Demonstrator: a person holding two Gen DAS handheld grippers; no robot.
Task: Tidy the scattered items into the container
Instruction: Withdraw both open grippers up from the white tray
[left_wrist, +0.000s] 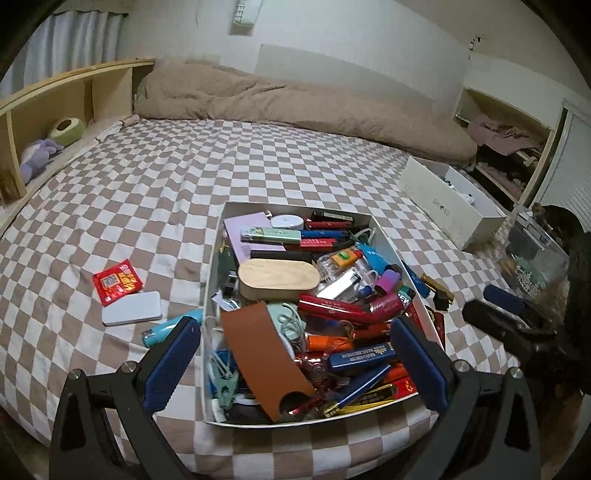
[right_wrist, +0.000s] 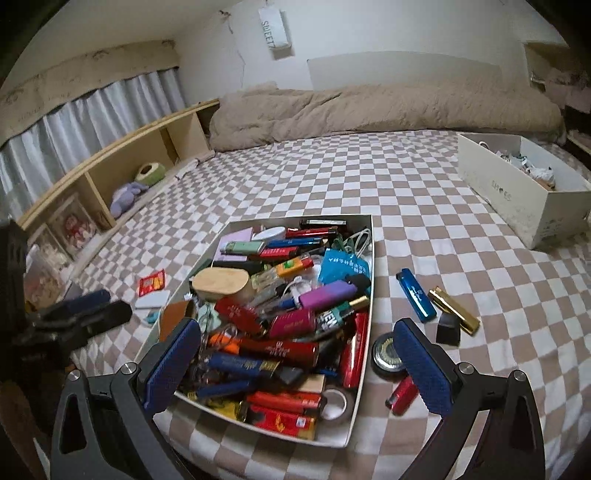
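between picks, white box (right_wrist: 364, 258) nearly full
both hand-held grippers (left_wrist: 295, 365) (right_wrist: 295, 365) gape empty; we judge the red lighter (right_wrist: 402, 395) next.

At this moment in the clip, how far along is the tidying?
Mostly done: the white box is heaped with lighters and small items. Nothing is in hand; the left tool and right tool are both open and empty. Left on the bedspread: red packet, white case, teal lighter, blue lighter, gold lighter, black cap, round tin, red lighter.
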